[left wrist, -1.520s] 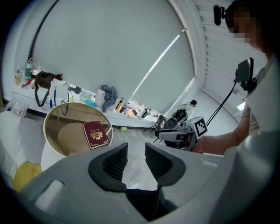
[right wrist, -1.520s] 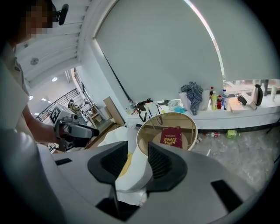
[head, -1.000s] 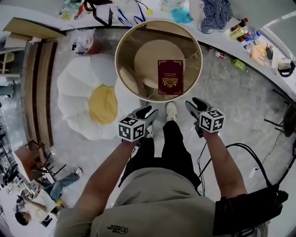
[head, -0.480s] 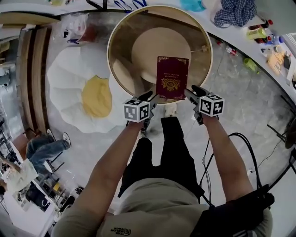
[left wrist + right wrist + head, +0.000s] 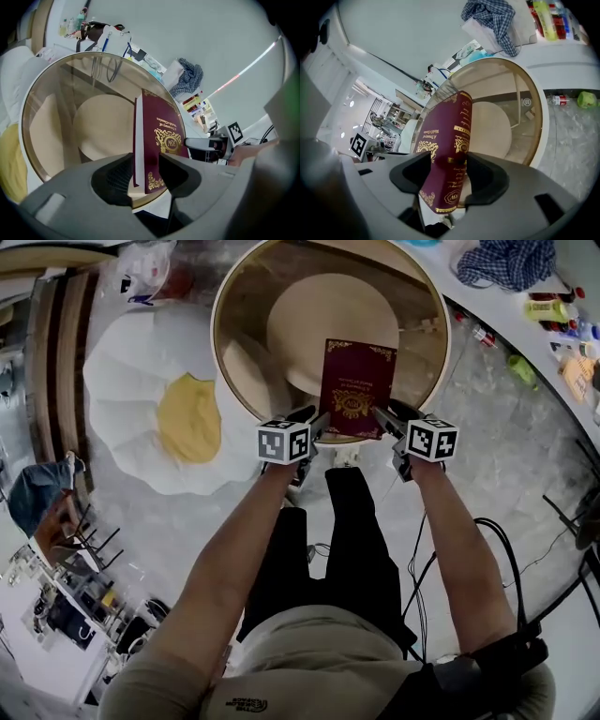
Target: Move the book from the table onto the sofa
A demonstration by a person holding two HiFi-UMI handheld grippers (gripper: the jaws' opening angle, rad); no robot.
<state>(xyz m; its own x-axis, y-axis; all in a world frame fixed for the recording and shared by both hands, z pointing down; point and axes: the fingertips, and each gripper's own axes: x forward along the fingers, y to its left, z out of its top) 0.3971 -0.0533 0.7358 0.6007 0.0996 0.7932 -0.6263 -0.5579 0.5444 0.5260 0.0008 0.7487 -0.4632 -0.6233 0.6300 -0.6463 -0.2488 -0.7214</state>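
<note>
Pickup stage: left gripper (image 5: 315, 418) stood spread, right gripper (image 5: 382, 414) was opening, both astride the maroon gilt-stamped hardcover book (image 5: 356, 390) on the round glass-topped table (image 5: 246, 324), upper centre; closing was judged next.

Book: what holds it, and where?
Not gripped yet: the left gripper straddles the book at its page edge, the right gripper at its spine, jaws open.

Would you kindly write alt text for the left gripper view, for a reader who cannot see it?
The left gripper, jaws open, straddles the near end of a maroon, gold-stamped book, which lies on a round glass table and overhangs its rim. Past it, the right gripper, jaws opening, has the book's other corner between them.
</note>
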